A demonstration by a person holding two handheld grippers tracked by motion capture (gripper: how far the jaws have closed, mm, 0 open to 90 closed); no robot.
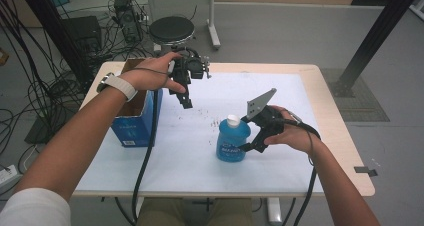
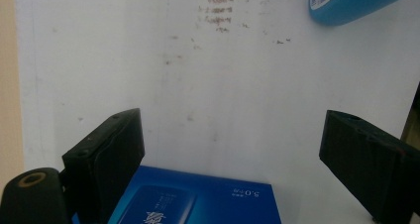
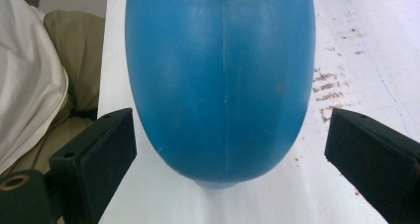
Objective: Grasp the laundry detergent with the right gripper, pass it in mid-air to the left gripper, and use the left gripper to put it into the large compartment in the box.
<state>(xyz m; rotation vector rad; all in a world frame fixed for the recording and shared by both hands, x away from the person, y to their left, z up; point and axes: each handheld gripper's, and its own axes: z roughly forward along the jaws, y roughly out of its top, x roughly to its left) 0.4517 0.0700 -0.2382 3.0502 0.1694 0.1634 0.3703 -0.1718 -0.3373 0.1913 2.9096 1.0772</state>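
Counter (image 1: 330, 116): a pale wooden top with rounded corners, seen from above, its bare wood showing as a border along the far edge and right side.
Covering (image 1: 190, 156): a white sheet lies flat over most of the counter, reaching its near edge.
Marks (image 1: 207, 117): small brownish specks and smudges scattered on the white sheet near its middle, also clear in the left gripper view (image 2: 218, 16).
Box (image 1: 134, 118): an open blue cardboard box stands on the counter's left part, at the left edge.
Bottle (image 1: 232, 138): a squat blue bottle with a white cap stands upright on the sheet, near the middle, well apart from the box.
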